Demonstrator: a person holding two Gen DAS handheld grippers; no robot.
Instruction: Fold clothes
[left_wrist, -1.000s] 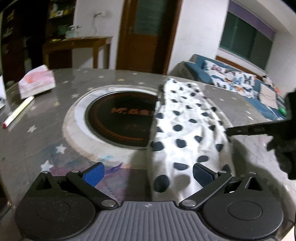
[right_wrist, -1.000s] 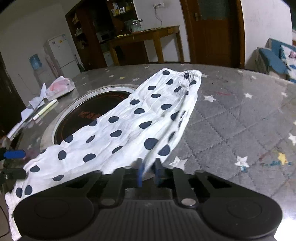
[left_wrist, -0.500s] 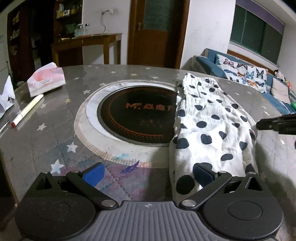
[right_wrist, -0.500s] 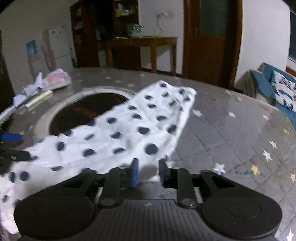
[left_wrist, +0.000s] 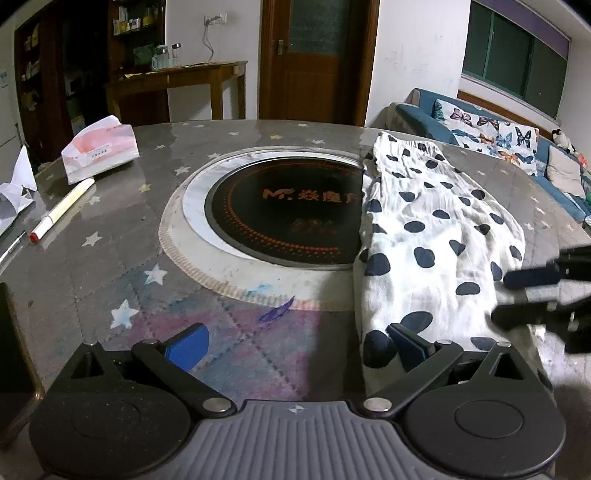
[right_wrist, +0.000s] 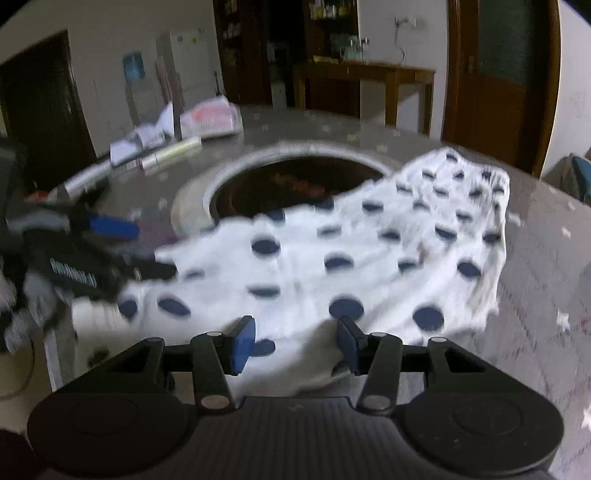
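Observation:
A white garment with dark blue dots (left_wrist: 432, 236) lies flat on the grey star-patterned table (left_wrist: 110, 266), to the right of the round cooktop (left_wrist: 284, 214). My left gripper (left_wrist: 295, 343) is open and empty at the near end of the garment, with its right pad on the cloth edge. My right gripper (right_wrist: 295, 343) is open over the garment's (right_wrist: 351, 258) side edge, holding nothing. It also shows at the right edge of the left wrist view (left_wrist: 524, 295). The left gripper shows blurred in the right wrist view (right_wrist: 122, 247).
A tissue pack (left_wrist: 99, 151), a pen (left_wrist: 62, 206) and papers (left_wrist: 14, 192) lie at the table's left. A dark object (left_wrist: 11, 354) sits at the near left edge. A sofa (left_wrist: 498, 136) stands beyond the table on the right, a wooden side table (left_wrist: 177, 85) at the back.
My right gripper has opened and let go of the garment, which now lies flat on the table. Both grippers have shifted; the left one stayed open.

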